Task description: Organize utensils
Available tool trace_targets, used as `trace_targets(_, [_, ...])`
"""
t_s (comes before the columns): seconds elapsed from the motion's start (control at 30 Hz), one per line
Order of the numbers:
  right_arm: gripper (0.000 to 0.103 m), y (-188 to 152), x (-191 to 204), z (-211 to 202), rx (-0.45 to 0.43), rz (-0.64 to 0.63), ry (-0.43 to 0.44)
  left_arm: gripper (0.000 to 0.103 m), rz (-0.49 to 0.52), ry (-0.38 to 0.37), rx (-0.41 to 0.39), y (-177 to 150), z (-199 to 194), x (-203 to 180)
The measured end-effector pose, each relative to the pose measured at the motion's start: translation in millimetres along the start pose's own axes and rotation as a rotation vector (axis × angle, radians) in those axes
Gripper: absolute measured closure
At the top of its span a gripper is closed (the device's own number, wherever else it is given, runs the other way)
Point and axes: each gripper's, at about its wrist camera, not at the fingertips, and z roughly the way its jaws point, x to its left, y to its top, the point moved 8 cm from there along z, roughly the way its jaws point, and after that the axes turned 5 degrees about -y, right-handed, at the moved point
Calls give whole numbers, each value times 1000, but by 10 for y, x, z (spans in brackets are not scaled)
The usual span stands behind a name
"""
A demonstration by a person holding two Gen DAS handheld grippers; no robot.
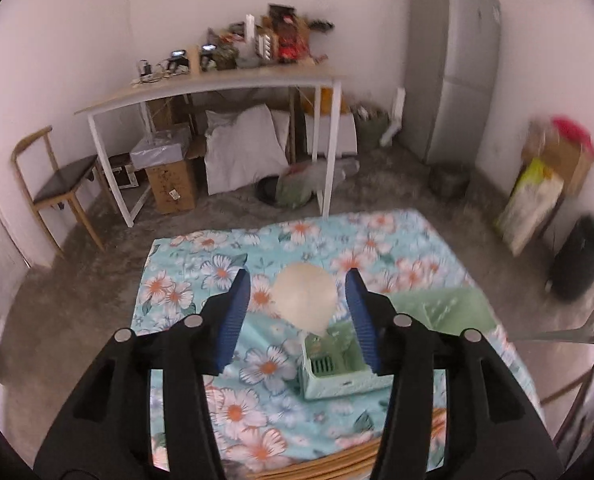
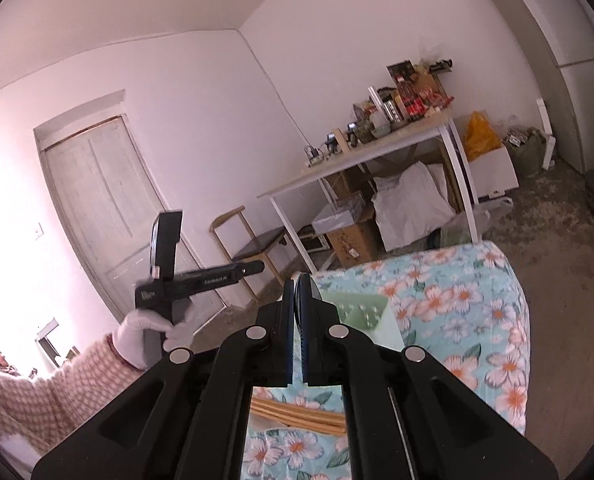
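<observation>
My left gripper [image 1: 297, 284] is open above the floral table. A cream rice paddle [image 1: 305, 296] stands head-up in a small pale green holder [image 1: 337, 376] between its fingers, touching neither. A green rack [image 1: 441, 308] stands behind the holder. Wooden chopsticks [image 1: 349, 460] lie at the near edge. A metal spatula [image 1: 569, 332] hangs in from the right. My right gripper [image 2: 297, 280] is shut on that thin metal utensil, seen edge-on between the pads, above the green rack [image 2: 361, 312]. Chopsticks [image 2: 297, 416] show below it.
The floral cloth table [image 1: 201, 264] has floor on all sides. A white desk [image 1: 217, 84] with clutter, a chair [image 1: 57, 176], boxes and a fridge [image 1: 453, 68] stand behind. A black bin [image 1: 581, 256] is at right. The left hand-held gripper [image 2: 189, 276] shows in the right wrist view.
</observation>
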Motion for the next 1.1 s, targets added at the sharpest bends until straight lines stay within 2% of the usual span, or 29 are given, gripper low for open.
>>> trace_targets(0.17, [100,280,140,-33,-47,-31,38,50,-112,-24,-75,-199,-247,193])
trace_targets(0.37, [100,557,342,73,-78,-43,114,43,-207,-14,-126,-844,-584,436])
trace_targets(0.57, [100,567,386,353,-43,-25,152,40,-294,27,-124,-1366,-785,717])
trace_targets(0.7, [100,405,257,657,12,-1,125,37,-294,55,-119,-1599,-912,790])
trace_targets(0.8, [100,208,96,922,77,16,77,33,-291,58,-119,-1658,-966,788])
trace_targets(0.87, [100,73,20,1067,123,0,19,30,-283,67,-111,-1718,-985,780])
trace_targets(0.9, [99,-8,-16,1127,141,-26,-40,29,-283,75,-109,-1744,-991,770])
trace_targets(1.03, [98,-81,4,1112,140,-85,-120,25,-308,73,-106,-1829,-1022,771])
trace_targets(1.07, [94,-58,37,1063,126,-99,-134,25,-312,70,-106,-1855,-1034,772])
trace_targets(1.1, [87,-45,59,1020,116,-104,-137,25,-312,66,-105,-1869,-1042,773])
